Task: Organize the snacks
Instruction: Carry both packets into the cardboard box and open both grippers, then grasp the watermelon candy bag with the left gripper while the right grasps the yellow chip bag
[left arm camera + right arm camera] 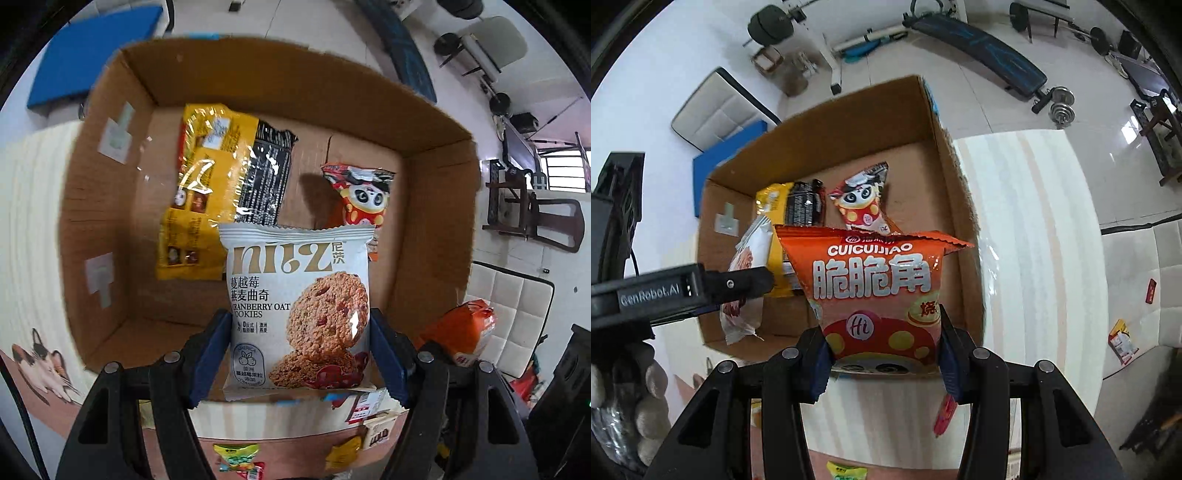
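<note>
White cranberry oat cookie packet [299,310]: upright, clamped at both side edges between the blue pads of the left gripper [299,354], held above the near wall of the open brown cardboard box [258,74]. Same packet seen edge-on in the right wrist view [744,280], with the left gripper's black finger across it.

Orange crinkle-edged snack bag with white lettering [879,291]: upright, pinched at its lower sides by the right gripper [882,354], jaws fairly narrow on it. Bag hangs over the box's near edge, just beside the cookie packet; from the left wrist view it shows as an orange bag at lower right [461,332].

On the box floor: yellow-and-black foil packet [221,184], lying flat at left; red panda-print sachet [358,199] to its right, apart from it.

Box sits on a pale striped table [1034,240]. More small snack packets lie on the table near the lower edge [236,456].
</note>
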Action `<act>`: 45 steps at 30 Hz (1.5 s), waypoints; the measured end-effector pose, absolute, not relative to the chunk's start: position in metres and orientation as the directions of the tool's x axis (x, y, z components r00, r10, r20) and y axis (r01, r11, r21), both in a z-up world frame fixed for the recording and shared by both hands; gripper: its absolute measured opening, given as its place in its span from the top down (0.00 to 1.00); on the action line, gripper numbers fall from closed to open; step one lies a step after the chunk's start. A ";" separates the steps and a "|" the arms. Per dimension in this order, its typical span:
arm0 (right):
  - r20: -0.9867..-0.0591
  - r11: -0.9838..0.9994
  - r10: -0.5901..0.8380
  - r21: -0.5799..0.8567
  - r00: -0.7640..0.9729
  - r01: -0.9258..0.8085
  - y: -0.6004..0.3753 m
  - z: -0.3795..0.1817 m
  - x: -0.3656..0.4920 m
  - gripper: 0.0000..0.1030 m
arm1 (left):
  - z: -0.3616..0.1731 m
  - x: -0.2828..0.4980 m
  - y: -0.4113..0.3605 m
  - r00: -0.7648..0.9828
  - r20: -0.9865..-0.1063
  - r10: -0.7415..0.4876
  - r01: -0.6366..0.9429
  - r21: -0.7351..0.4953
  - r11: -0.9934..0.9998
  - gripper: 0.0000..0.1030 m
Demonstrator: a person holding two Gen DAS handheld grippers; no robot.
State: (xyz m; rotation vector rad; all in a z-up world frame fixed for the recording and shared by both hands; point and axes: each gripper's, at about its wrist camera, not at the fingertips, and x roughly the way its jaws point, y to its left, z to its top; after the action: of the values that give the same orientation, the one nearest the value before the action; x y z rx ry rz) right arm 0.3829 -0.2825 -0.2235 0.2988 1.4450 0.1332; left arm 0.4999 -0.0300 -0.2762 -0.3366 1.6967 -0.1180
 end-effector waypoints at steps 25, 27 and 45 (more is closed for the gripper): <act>-0.979 0.979 0.201 0.201 0.040 0.000 -0.267 -0.240 0.383 0.10 | -0.265 0.468 -0.054 -0.122 -0.971 -0.206 -0.068 -0.199 0.978 0.16; -0.977 0.980 0.199 0.200 0.077 0.003 -0.267 -0.228 0.375 0.10 | -0.248 0.458 -0.053 -0.077 -0.979 -0.190 -0.042 -0.188 0.981 0.16; -0.968 0.968 0.213 0.228 0.131 0.106 -0.287 -0.189 0.186 0.08 | -0.182 0.280 -0.031 0.195 -0.975 -0.104 0.118 -0.082 0.990 0.16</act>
State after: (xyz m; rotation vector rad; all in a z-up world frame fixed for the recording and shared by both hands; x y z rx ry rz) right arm 0.1860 -0.2874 -0.1887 0.2661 1.4428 0.0789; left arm 0.2804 -0.0311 -0.1824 0.0115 1.3661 -0.1556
